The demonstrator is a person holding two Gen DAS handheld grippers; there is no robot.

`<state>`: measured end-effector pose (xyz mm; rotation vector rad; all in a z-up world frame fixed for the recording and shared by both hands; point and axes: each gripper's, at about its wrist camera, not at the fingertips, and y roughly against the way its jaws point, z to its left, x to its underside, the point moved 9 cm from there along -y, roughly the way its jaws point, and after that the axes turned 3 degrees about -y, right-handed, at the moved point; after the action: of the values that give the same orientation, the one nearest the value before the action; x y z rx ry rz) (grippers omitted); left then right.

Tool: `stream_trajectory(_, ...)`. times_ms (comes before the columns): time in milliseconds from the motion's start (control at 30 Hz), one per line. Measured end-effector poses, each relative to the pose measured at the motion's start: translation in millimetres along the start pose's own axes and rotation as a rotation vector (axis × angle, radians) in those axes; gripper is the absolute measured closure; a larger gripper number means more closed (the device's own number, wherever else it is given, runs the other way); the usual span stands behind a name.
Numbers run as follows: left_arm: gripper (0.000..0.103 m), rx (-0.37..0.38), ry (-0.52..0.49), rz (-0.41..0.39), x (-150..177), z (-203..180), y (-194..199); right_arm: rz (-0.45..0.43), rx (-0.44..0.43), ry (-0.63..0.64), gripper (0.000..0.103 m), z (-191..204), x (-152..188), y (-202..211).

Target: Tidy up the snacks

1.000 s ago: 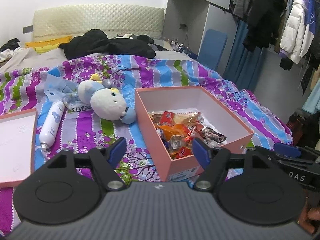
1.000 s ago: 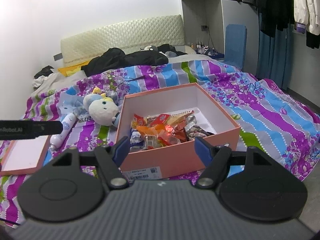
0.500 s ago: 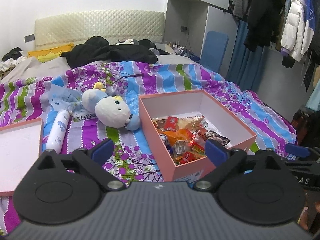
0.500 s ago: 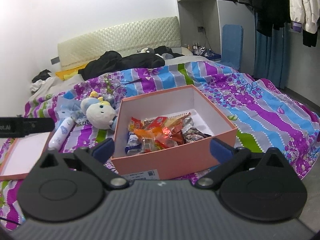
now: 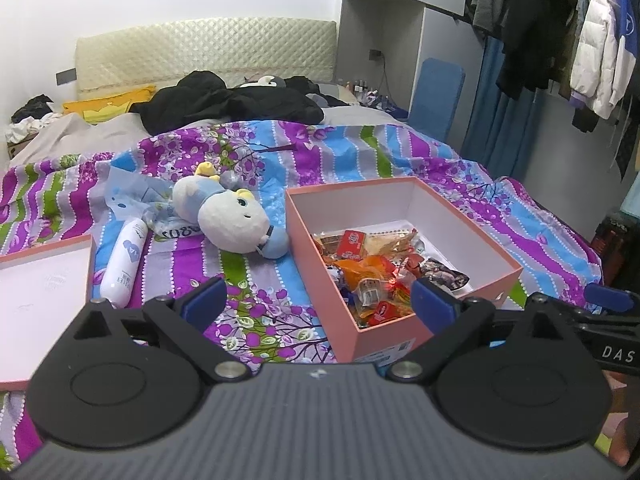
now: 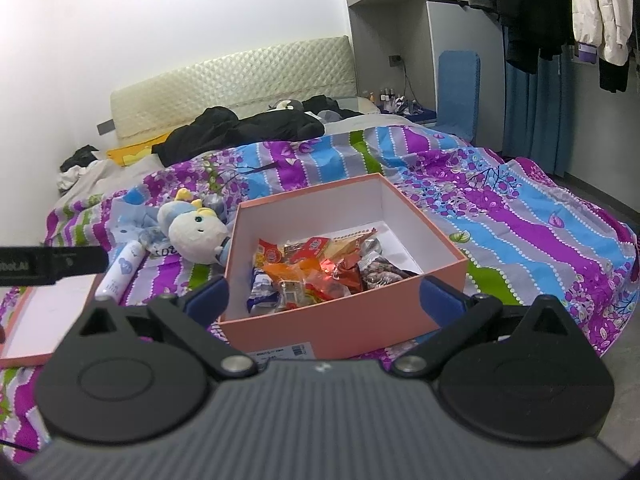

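The pink lid (image 5: pixel 40 284) is cut off left of the left gripper (image 5: pixel 316 300). Both grippers have just opened wide, nothing gripped — the right gripper (image 6: pixel 324 296) straddles the pink box (image 6: pixel 344 320), whose near wall hides some snacks (image 6: pixel 316 272).

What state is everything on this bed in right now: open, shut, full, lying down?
Pink box: open, lid off, snack packets piled in its near half.
Snack packets: loose heap inside the box.
Box lid: upturned on the blanket, left of the box.
Plush toy: on its side.
White bottle: lying flat.
Left gripper: open, holding nothing.
Right gripper: open, holding nothing.
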<state>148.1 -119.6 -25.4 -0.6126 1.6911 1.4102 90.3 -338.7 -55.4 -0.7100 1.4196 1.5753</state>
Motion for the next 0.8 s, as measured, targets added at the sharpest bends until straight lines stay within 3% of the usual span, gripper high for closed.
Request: stream_trajectory(800,0.003,-0.02,0.023,0.01,-2.1,1.8,4.2,0.006,-0.014,-0.022,0.0,1.7,0.9,-0.9)
